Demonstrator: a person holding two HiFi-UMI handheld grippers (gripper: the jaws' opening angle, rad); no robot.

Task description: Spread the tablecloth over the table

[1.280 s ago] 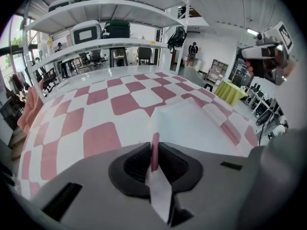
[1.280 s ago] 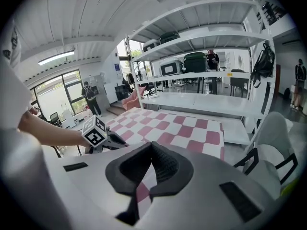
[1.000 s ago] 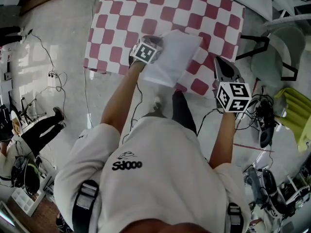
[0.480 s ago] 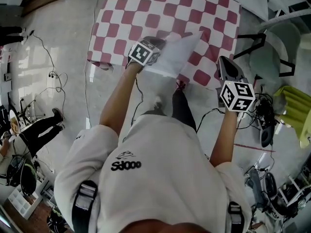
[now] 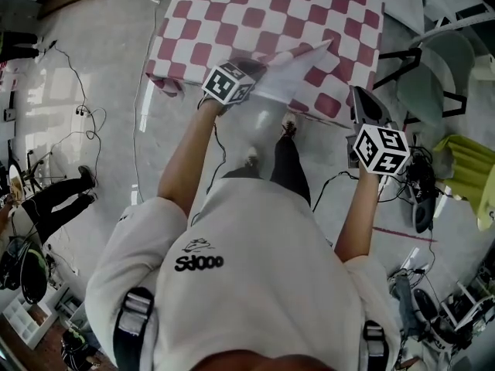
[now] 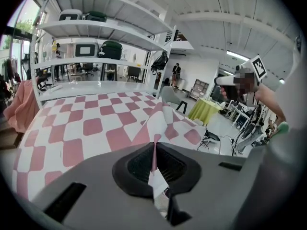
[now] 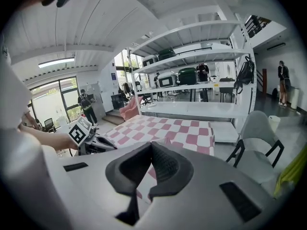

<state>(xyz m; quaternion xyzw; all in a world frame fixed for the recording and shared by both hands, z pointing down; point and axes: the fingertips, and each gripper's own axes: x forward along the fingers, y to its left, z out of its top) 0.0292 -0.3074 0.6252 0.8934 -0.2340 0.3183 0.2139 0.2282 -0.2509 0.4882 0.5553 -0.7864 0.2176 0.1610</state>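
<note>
The red-and-white checked tablecloth (image 5: 263, 14) covers the table at the top of the head view. Near its front edge a flap (image 5: 292, 74) is turned over, white underside up. My left gripper (image 5: 259, 74) is shut on that flap; in the left gripper view the pinched cloth edge sits between the pads of the left gripper (image 6: 154, 150), with the tablecloth (image 6: 91, 123) stretching away behind. My right gripper (image 5: 358, 93) hangs off the table's near right corner, apart from the cloth. The right gripper (image 7: 151, 146) has its jaws together with nothing in them, and the tablecloth (image 7: 168, 128) lies beyond.
A grey chair (image 5: 433, 83) stands right of the table, with a yellow-green object (image 5: 468, 176) lower right. Cables (image 5: 85, 122) trail over the floor at left, near a seated person (image 5: 54, 207). A white shelving rack (image 6: 96, 56) stands behind the table.
Both grippers have drawn back toward the table's near edge and risen. The left one has pulled the white flap with it, so the flap now looks narrower and lifted.
</note>
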